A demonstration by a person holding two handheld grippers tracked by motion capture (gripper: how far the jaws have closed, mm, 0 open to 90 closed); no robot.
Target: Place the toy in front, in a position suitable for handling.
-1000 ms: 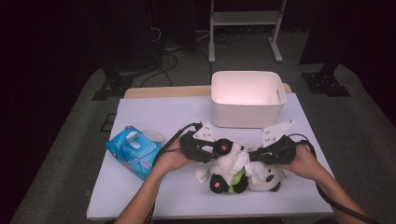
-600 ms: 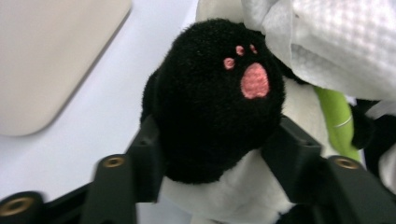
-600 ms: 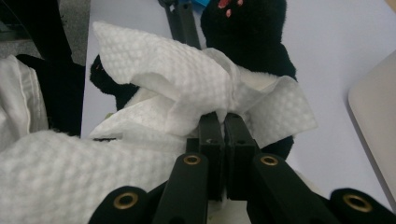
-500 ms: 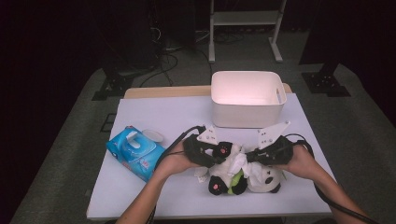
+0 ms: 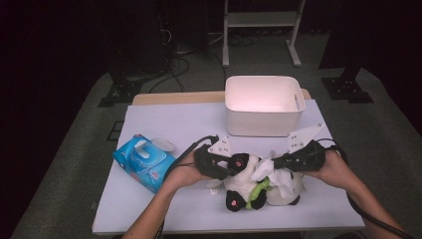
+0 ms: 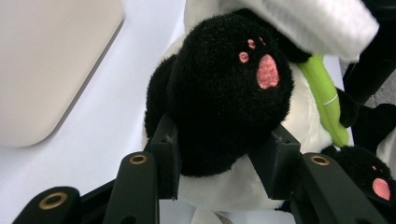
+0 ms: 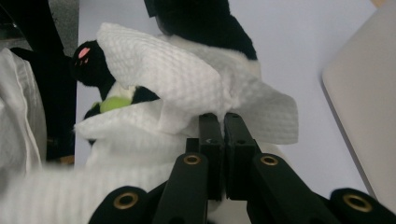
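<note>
White worktop point(image 5: 164, 124), dark room behind. White bin point(image 5: 263, 104) at the far edge, inside hard to make out. Blue wipes pack point(image 5: 144, 162) sits left. Panda plush point(image 5: 259, 186) lies near front: left tool point(image 6: 219, 156) clamps its black paw, jaws just closing; right tool point(image 7: 223, 135) pinches white tissue point(image 7: 187, 79) draped over it.

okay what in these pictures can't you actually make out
- Panda toy's face: high view, covered by the white wipe and both grippers.
- Bin floor: high view, glare washes it out.
- Print on the blue wipes pack: high view, too small.
- White fabric at the left edge: right gripper view, cut off and blurred.
</note>
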